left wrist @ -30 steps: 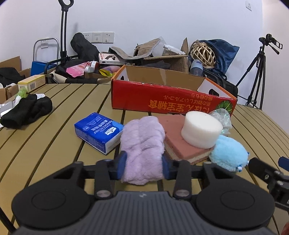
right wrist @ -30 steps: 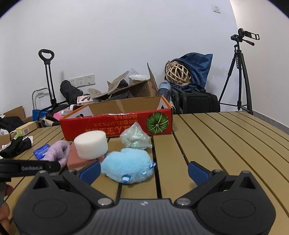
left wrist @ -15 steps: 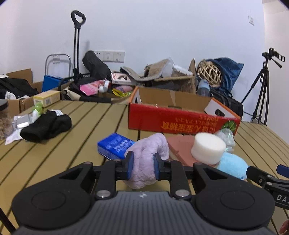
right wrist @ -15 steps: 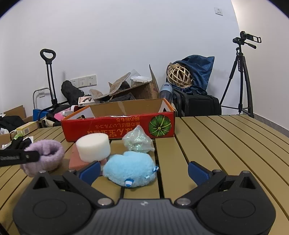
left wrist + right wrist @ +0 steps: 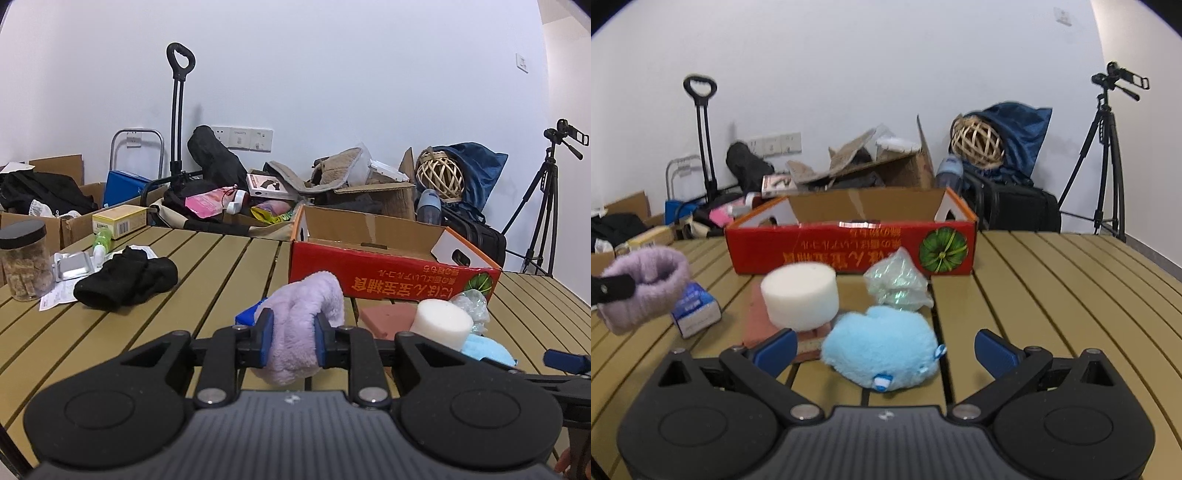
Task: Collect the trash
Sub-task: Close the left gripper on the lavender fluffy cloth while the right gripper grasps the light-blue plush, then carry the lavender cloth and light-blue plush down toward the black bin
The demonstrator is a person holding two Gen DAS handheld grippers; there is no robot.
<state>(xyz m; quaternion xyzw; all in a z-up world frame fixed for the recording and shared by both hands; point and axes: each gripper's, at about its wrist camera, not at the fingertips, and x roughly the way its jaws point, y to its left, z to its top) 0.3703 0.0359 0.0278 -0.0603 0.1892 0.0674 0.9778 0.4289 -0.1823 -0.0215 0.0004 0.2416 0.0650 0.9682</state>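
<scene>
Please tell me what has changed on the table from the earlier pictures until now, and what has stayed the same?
The left gripper has closed on the purple fluffy cloth and lifted it off the table; in the right wrist view it now hangs above the blue tissue pack. The right gripper is open as before, behind the blue plush toy. The white foam cylinder, red box and plastic bag have not moved.
</scene>
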